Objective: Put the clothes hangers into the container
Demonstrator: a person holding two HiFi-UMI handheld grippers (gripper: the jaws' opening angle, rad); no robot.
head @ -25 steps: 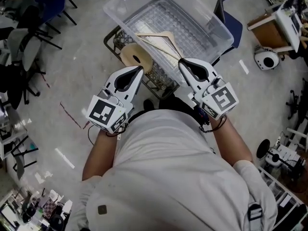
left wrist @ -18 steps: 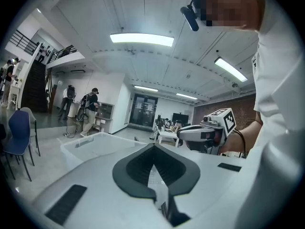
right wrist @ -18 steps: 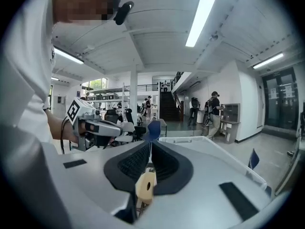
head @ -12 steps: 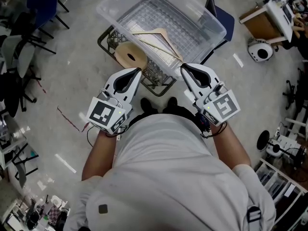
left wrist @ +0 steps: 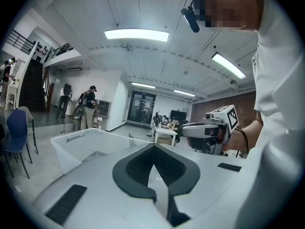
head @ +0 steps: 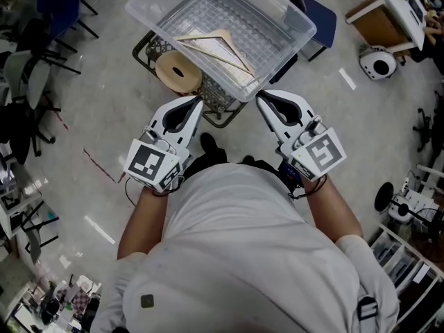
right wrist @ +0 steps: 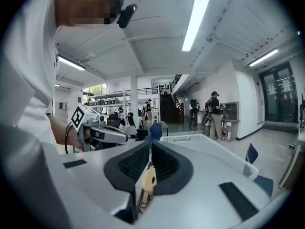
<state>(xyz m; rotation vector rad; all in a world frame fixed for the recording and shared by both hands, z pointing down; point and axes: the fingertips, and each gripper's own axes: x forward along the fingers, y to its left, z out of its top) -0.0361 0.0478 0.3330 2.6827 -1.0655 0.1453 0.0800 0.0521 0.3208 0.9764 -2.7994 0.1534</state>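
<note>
A clear plastic container (head: 291, 21) stands on the floor ahead of me, seen in the head view. One wooden clothes hanger (head: 214, 46) lies flat inside it. My left gripper (head: 199, 100) and right gripper (head: 259, 96) hover side by side just short of the container's near corner, apart from the hanger. Both are shut with nothing between their jaws. In the left gripper view the shut left gripper (left wrist: 153, 147) points past the container (left wrist: 81, 142). The right gripper view shows the shut right gripper (right wrist: 149, 143) beside the container's rim (right wrist: 209, 144).
A black wire basket (head: 216, 109) sits under the container's near side, with a tan round roll (head: 178, 73) on it. Chairs (head: 31, 75) stand at the left, a blue chair (head: 319, 16) behind the container. A round white device (head: 378, 62) and shelving are at the right.
The container, basket and hanger have slid up and to the left in the head view, farther from the gripper tips. Both grippers stay shut and side by side.
</note>
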